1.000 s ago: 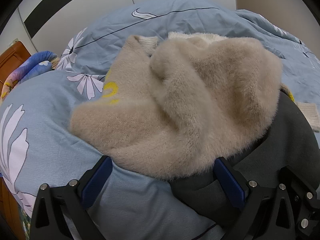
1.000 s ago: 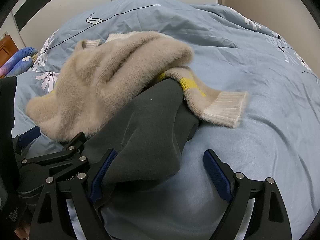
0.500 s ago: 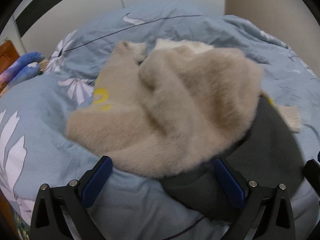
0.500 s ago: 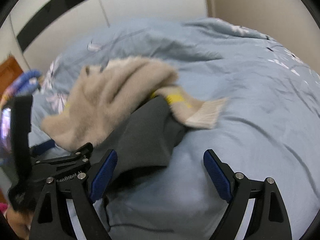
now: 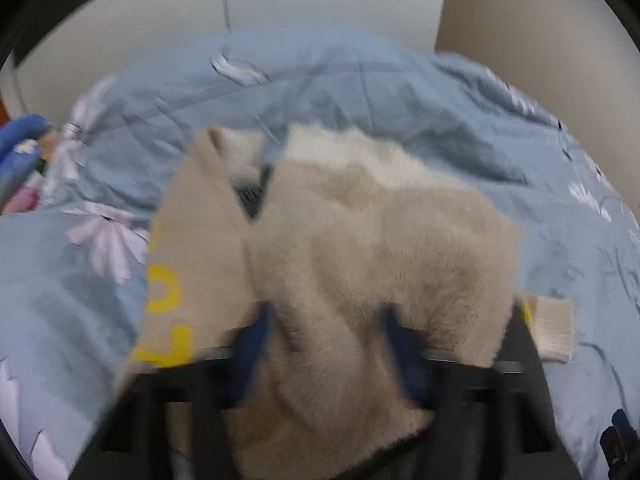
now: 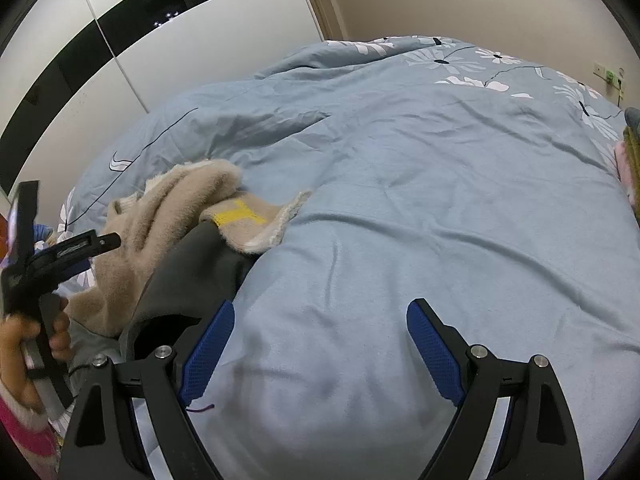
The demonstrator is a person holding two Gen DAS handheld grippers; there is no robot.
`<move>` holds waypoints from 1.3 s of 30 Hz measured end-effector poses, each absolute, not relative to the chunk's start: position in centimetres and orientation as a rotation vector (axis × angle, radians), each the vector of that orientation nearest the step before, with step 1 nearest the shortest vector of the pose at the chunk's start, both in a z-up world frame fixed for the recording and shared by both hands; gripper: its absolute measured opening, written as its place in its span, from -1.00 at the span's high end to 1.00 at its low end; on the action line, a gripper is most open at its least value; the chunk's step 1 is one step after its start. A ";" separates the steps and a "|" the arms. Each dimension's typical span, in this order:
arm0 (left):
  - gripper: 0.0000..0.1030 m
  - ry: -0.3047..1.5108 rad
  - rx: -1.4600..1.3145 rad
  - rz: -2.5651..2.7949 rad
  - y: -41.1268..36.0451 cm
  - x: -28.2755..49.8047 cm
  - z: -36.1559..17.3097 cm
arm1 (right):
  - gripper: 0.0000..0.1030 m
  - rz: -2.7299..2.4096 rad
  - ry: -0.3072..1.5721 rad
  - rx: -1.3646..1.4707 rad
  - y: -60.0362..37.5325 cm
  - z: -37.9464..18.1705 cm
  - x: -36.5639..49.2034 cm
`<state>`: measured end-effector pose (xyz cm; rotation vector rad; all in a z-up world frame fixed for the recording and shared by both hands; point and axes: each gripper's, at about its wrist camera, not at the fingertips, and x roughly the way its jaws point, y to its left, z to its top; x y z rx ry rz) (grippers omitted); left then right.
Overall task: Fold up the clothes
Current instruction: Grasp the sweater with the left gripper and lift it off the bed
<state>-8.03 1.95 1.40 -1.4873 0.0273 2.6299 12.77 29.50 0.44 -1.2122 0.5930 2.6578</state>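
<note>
Left wrist view was motion-blurred. Left gripper (image 5: 324, 344) sat low at 6 o'clock with the fuzzy beige sweater (image 5: 360, 248) bunched between and over its blue pads (image 5: 252, 344); jaws looked partly closed with sweater fabric between them, but the blur hid whether they actually pinched it, so cannot tell. Sweater spread from the fingers up toward 12 o'clock, with yellow lettering (image 5: 164, 300) on its flat panel at 9 o'clock and a ribbed cuff (image 5: 552, 332) sticking out at 3 o'clock. A dark grey garment (image 5: 520, 344) showed under the sweater edge at 4 o'clock. All of it lay on the blue floral duvet (image 5: 400, 92).

Right wrist view was sharp. Right gripper (image 6: 320, 354) hovered over bare duvet (image 6: 440, 200), jaws wide apart, nothing between the blue pads (image 6: 208, 352). Sweater (image 6: 168, 224) lay at 9 to 10 o'clock, well left of the jaw gap, with its yellow-marked sleeve (image 6: 248, 216) pointing toward 11 o'clock. Dark grey garment (image 6: 192, 276) sat under the sweater, its edge just beside the left finger of this gripper, outside the gap. Left gripper (image 6: 92, 244) appeared at 9 o'clock, fingers reaching into the sweater, held by a hand (image 6: 24, 356) at 8 o'clock. White and black wardrobe doors (image 6: 120, 28) stood at 11 o'clock.
</note>
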 end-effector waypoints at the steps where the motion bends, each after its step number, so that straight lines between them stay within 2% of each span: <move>1: 0.52 0.024 -1.528 2.602 2.1 -8.6 0.8 | -0.72 2.662 0.591 -1.210 29.5 0.5 12.8; 3: 0.71 0.011 -1.499 2.617 2.1 -8.4 1.0 | -0.72 2.670 0.585 -1.204 29.5 0.7 12.9; 7: 0.80 0.073 -1.323 2.730 3.9 -8.1 5.5 | -0.72 2.670 0.600 -1.158 30.5 1.3 14.0; 10: 0.81 0.195 -1.098 2.772 7.6 -7.8 11.3 | -0.72 2.646 0.659 -1.098 32.2 1.8 15.1; 15: 0.81 0.178 -0.736 2.673 15.5 -5.6 21.0 | -0.72 2.580 0.786 -0.950 35.8 3.1 17.8; 18: 0.81 0.139 -0.499 2.485 20.6 -1.4 25.8 | -0.72 2.529 0.830 -0.825 38.0 4.2 20.3; 24: 0.81 0.032 -0.153 2.114 22.2 8.2 31.8 | -0.72 2.333 0.851 -0.565 42.1 5.7 27.2; 28: 0.80 0.111 -0.114 1.993 21.6 11.8 30.6 | -0.72 2.210 0.884 -0.452 44.1 5.9 30.6; 30: 0.80 0.163 -0.189 1.968 21.3 12.3 28.4 | -0.72 2.145 0.893 -0.404 44.9 6.0 32.3; 33: 0.80 0.272 -0.413 1.937 19.7 12.3 22.0 | -0.72 2.035 0.906 -0.360 46.1 5.8 34.7; 39: 0.80 0.302 -0.744 1.793 16.9 15.9 13.3 | -0.72 1.966 0.953 -0.377 47.4 4.6 37.0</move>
